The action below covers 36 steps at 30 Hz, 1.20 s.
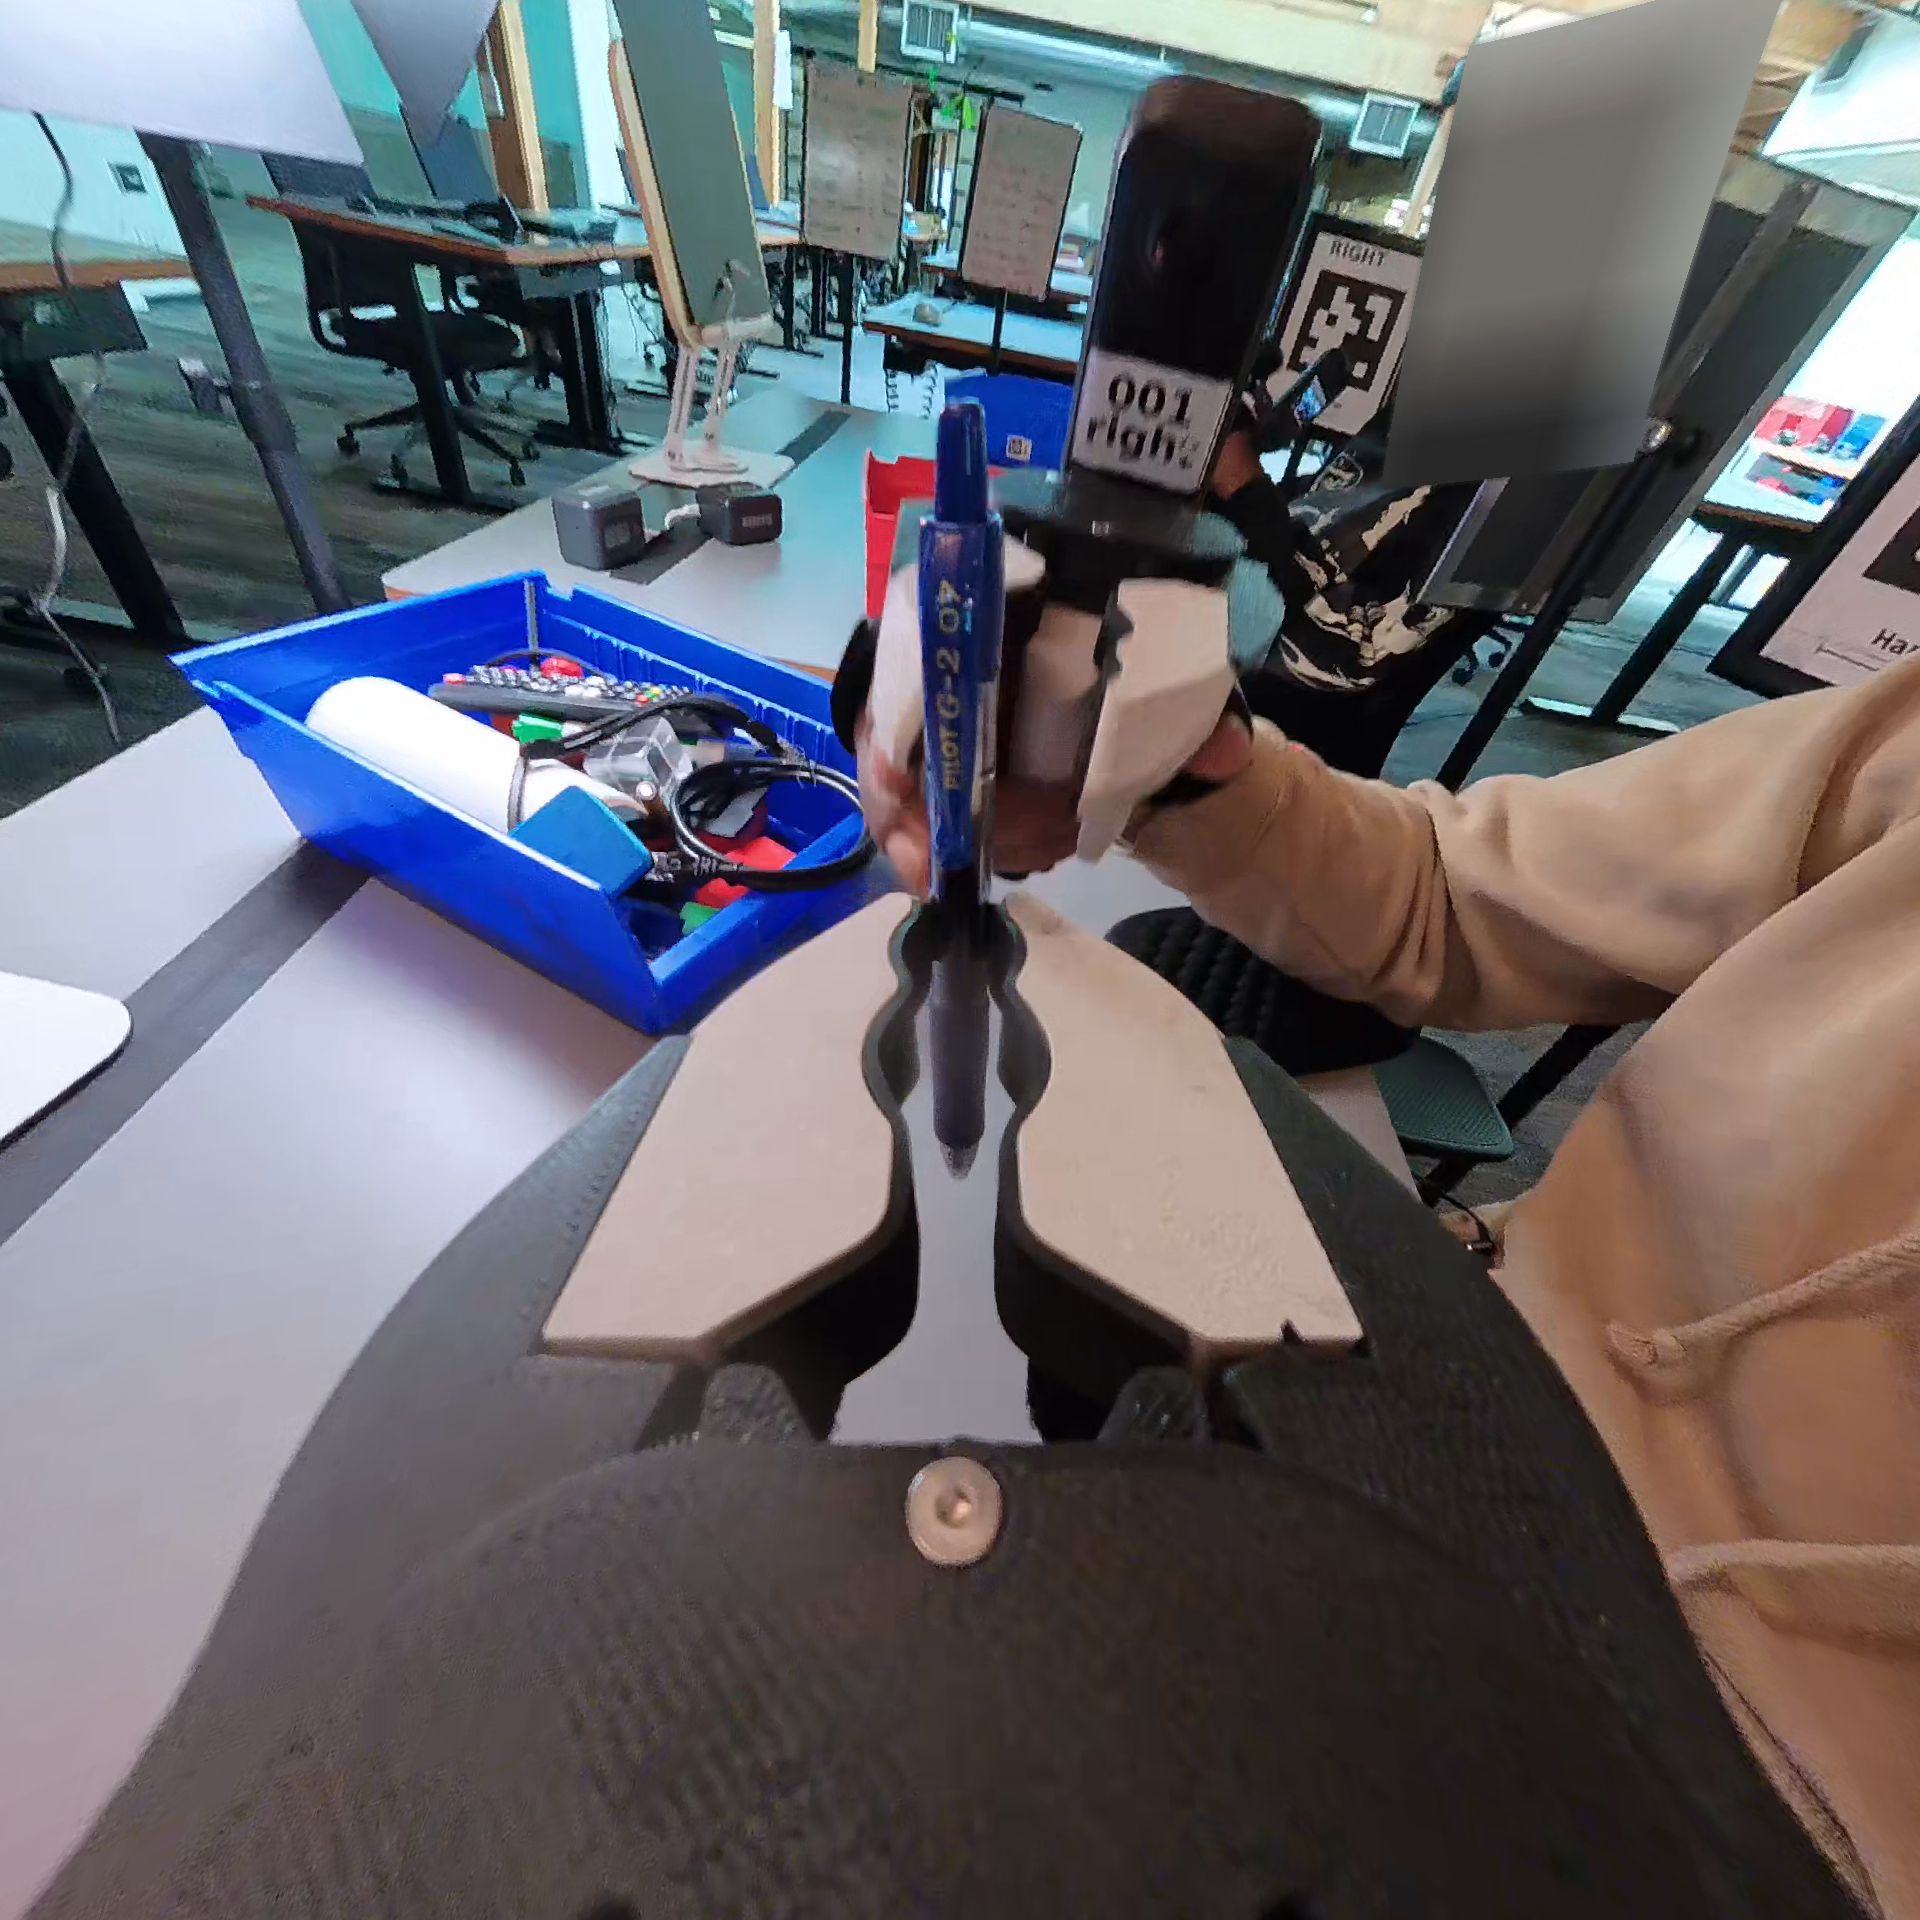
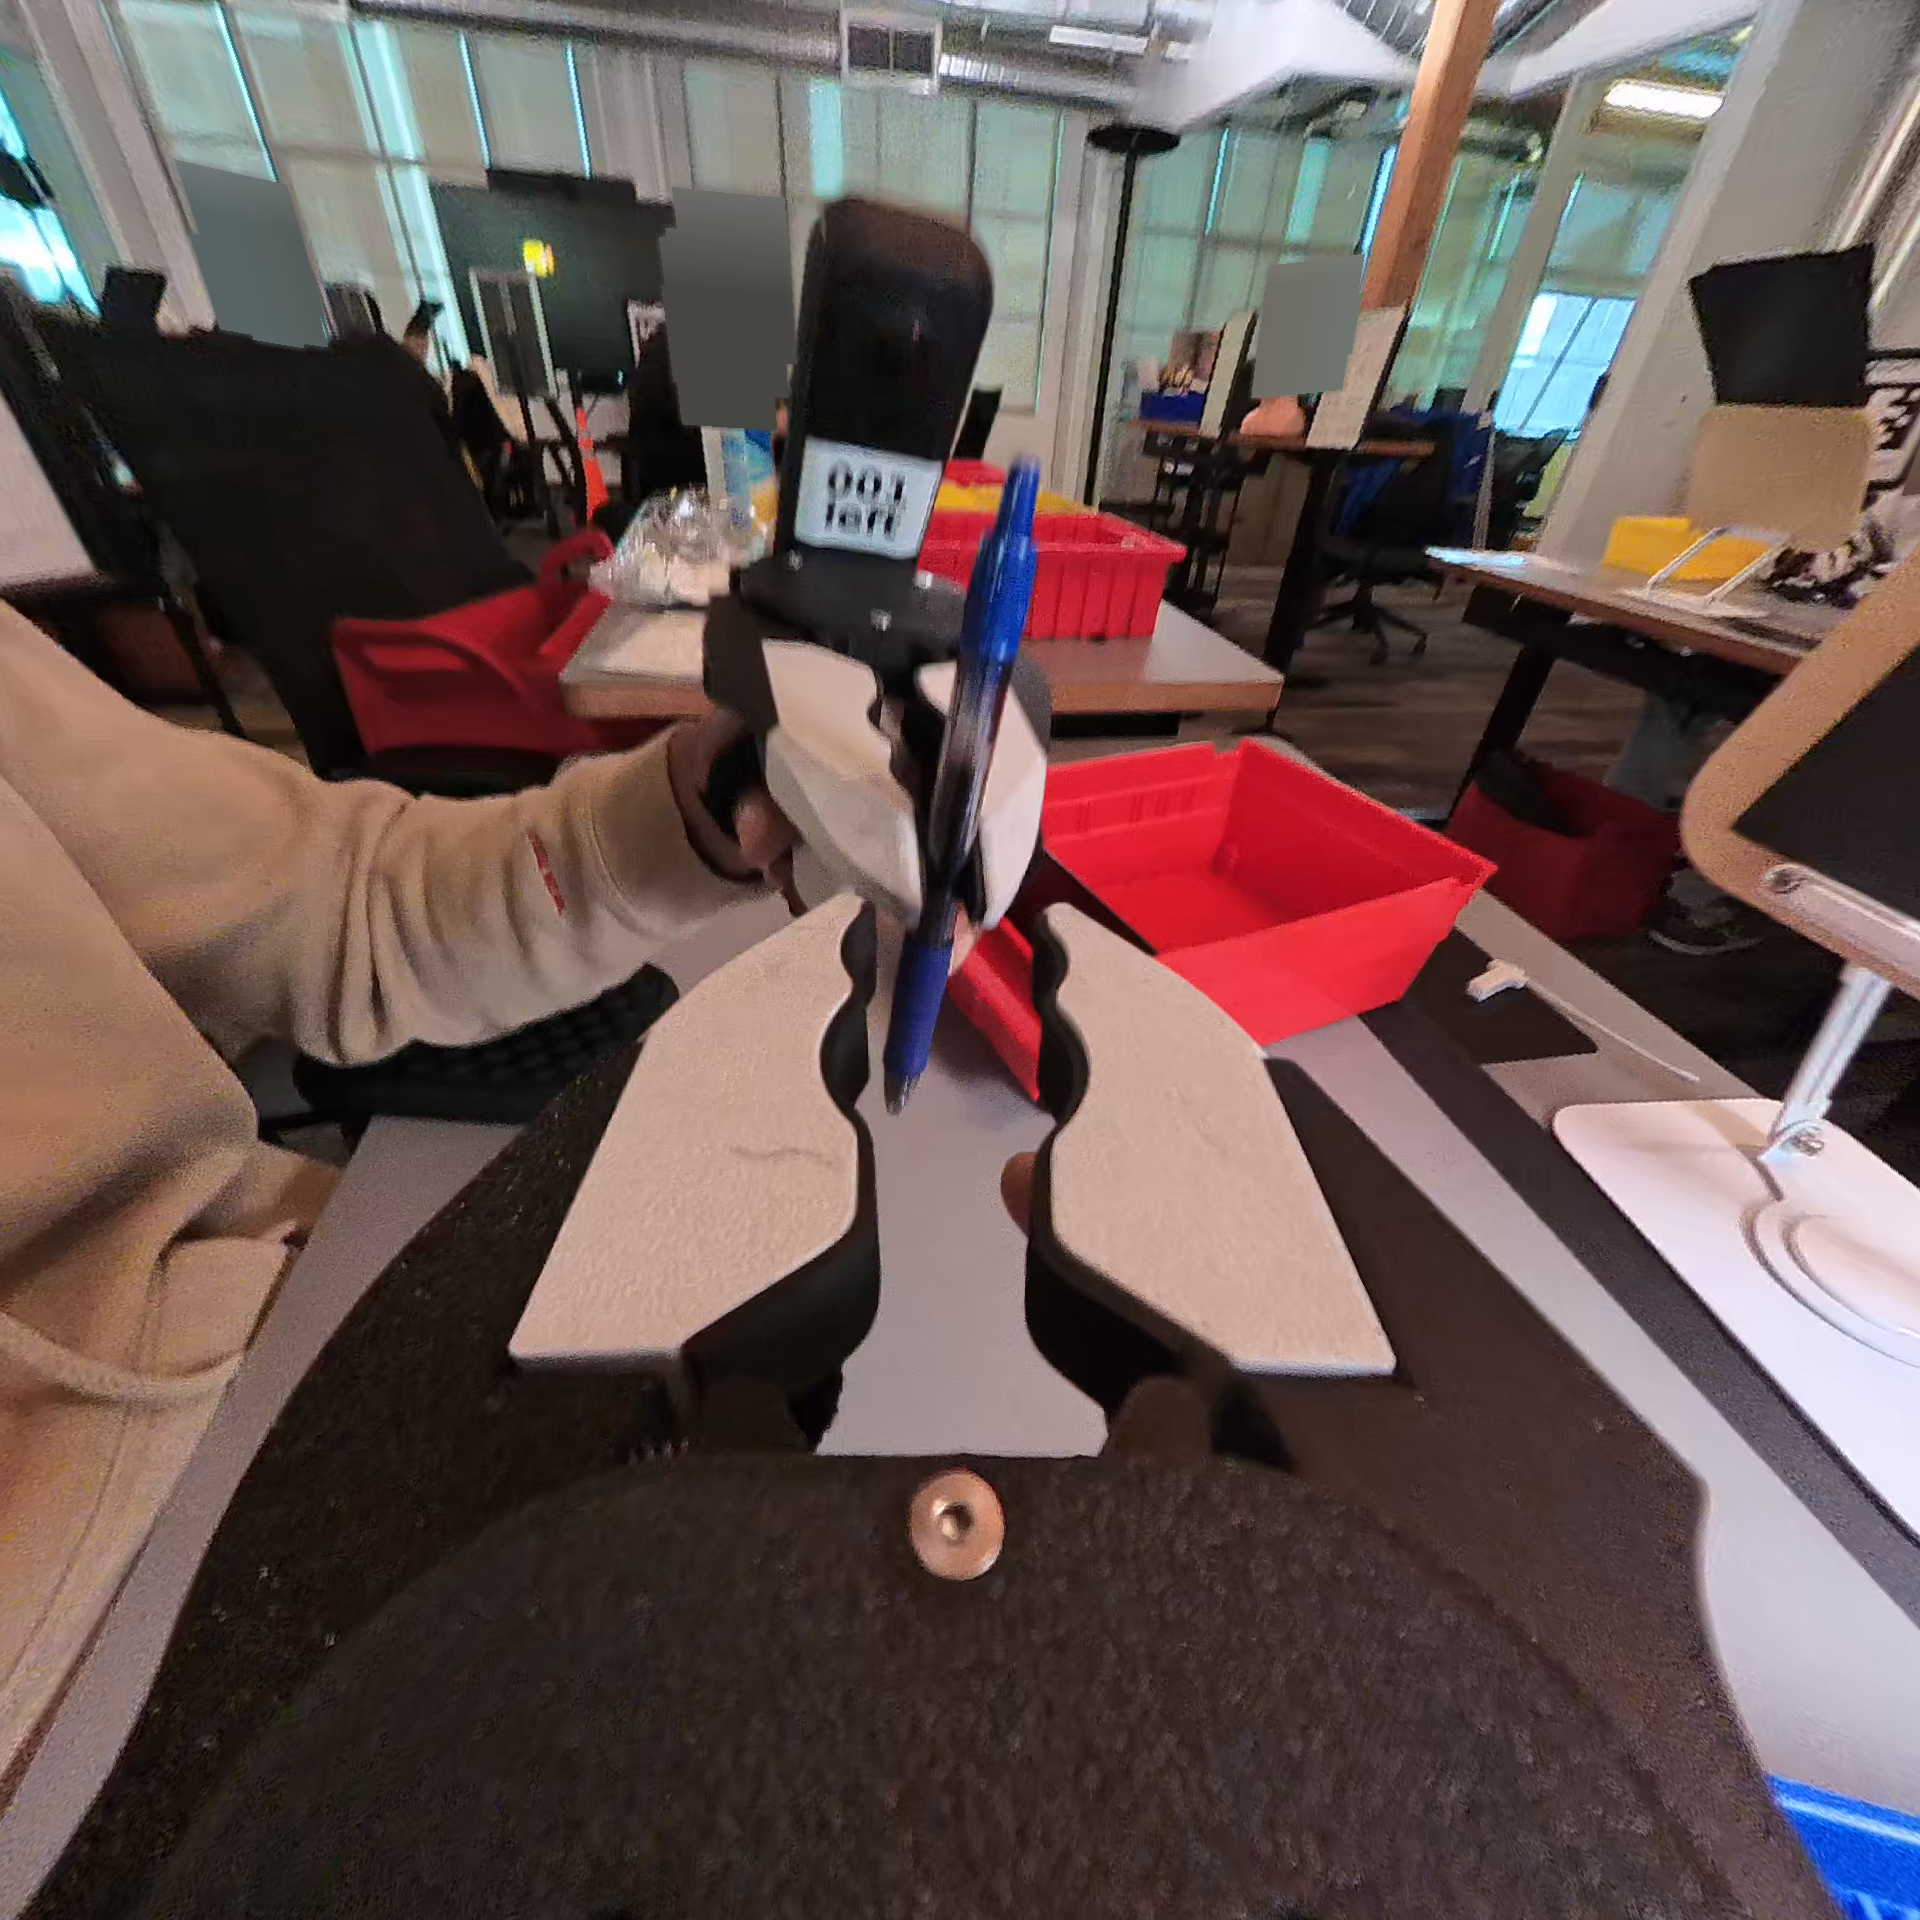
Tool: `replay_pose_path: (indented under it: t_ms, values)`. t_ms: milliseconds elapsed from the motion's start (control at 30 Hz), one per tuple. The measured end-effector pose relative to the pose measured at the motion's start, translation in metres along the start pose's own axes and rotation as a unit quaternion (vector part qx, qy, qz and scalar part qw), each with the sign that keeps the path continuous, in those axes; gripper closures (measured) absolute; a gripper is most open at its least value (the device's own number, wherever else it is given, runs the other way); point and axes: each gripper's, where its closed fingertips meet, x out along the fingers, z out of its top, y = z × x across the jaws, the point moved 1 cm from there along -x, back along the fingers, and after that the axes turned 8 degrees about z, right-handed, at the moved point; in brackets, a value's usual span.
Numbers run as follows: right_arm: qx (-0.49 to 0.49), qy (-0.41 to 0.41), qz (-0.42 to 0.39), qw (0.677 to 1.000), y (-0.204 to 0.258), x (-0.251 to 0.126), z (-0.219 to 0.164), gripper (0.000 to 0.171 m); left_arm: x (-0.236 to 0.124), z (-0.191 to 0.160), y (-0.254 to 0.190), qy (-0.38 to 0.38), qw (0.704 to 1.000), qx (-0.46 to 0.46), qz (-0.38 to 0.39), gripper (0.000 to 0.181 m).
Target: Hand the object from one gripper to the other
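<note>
- Pen (image 1: 956,727), blue, stands nearly upright above the worktop (image 1: 312,1091), tip down, between the two tools.
- Left tool (image 1: 958,920) pinches it at the fingertips.
- Right tool (image 2: 951,935) is spread apart around the pen's lower end, with gaps on both sides.

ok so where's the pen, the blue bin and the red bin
pen (image 1: 954,727), left wrist view, on its blue barrel
blue bin (image 1: 447,852), left wrist view, on its near outer wall
red bin (image 2: 1330,966), right wrist view, on its front wall
</note>
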Motion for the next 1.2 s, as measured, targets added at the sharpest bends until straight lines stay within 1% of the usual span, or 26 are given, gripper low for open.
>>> replay_pose_path:
  t_ms: [67,133,200,267,333,367,467,533,567,600,667,733,800,833,933,1000,1033,1200]
  values:
    - [0.005,-0.022,-0.007,1.0,-0.001,-0.005,0.009,0.144,0.007,-0.007,-0.004,0.015,1.0,0.0,-0.01,0.171]
    - [0.009,-0.015,-0.002,1.0,0.002,0.002,0.004,0.145,0.017,-0.013,-0.012,0.025,0.999,0.002,-0.025,0.171]
    - [0.009,0.008,0.009,1.0,0.006,0.012,-0.007,0.16,0.021,-0.017,-0.013,0.032,0.999,0.006,-0.022,0.171]
    - [0.014,0.009,0.012,1.0,0.005,0.013,-0.008,0.161,0.019,-0.016,-0.012,0.023,0.999,0.014,-0.02,0.17]
    - [0.022,-0.001,0.021,1.0,0.006,0.008,-0.003,0.161,0.012,-0.009,-0.012,0.003,1.0,0.01,-0.029,0.156]
    - [0.023,-0.006,0.02,1.0,0.005,0.005,-0.001,0.161,0.007,-0.003,-0.011,-0.013,0.999,0.006,-0.032,0.155]
    - [0.019,0.015,0.023,0.999,0.005,0.003,-0.006,0.162,-0.003,0.011,-0.013,-0.051,0.998,-0.004,-0.042,0.157]
    - [0.02,0.028,0.033,0.999,0.009,0.012,-0.014,0.162,0.0,0.009,-0.015,-0.045,0.998,0.009,-0.036,0.16]
    - [0.022,0.036,0.039,0.998,0.011,0.018,-0.019,0.161,0.002,0.006,-0.017,-0.039,0.998,0.015,-0.037,0.167]
    - [0.021,0.044,0.041,0.998,0.013,0.023,-0.023,0.161,0.004,0.004,-0.018,-0.032,0.999,0.022,-0.036,0.17]
    - [0.02,0.052,0.037,0.998,0.013,0.026,-0.028,0.161,0.006,0.001,-0.013,-0.018,0.999,0.033,-0.017,0.171]
    - [0.016,0.048,0.03,0.998,0.009,0.02,-0.025,0.16,0.004,0.004,-0.009,-0.02,1.0,0.021,-0.009,0.171]
    - [0.013,0.025,0.017,0.999,0.004,0.01,-0.013,0.149,0.002,0.001,-0.004,-0.01,1.0,0.014,-0.006,0.171]
    - [0.015,0.009,0.014,1.0,0.002,0.004,-0.006,0.148,0.002,-0.002,-0.002,-0.004,1.0,0.015,-0.006,0.171]
    - [0.026,-0.022,0.012,0.999,0.002,-0.002,0.006,0.148,0.01,-0.011,-0.008,0.018,0.999,0.018,-0.02,0.171]
    - [0.023,-0.012,0.015,1.0,0.004,0.005,0.001,0.151,0.018,-0.017,-0.014,0.029,0.999,0.024,-0.027,0.171]
    - [0.02,-0.002,0.023,1.0,0.007,0.008,-0.004,0.16,0.02,-0.019,-0.015,0.032,0.999,0.026,-0.027,0.171]
    - [0.018,-0.001,0.029,0.999,0.008,0.009,-0.004,0.162,0.017,-0.017,-0.015,0.023,0.999,0.017,-0.037,0.17]
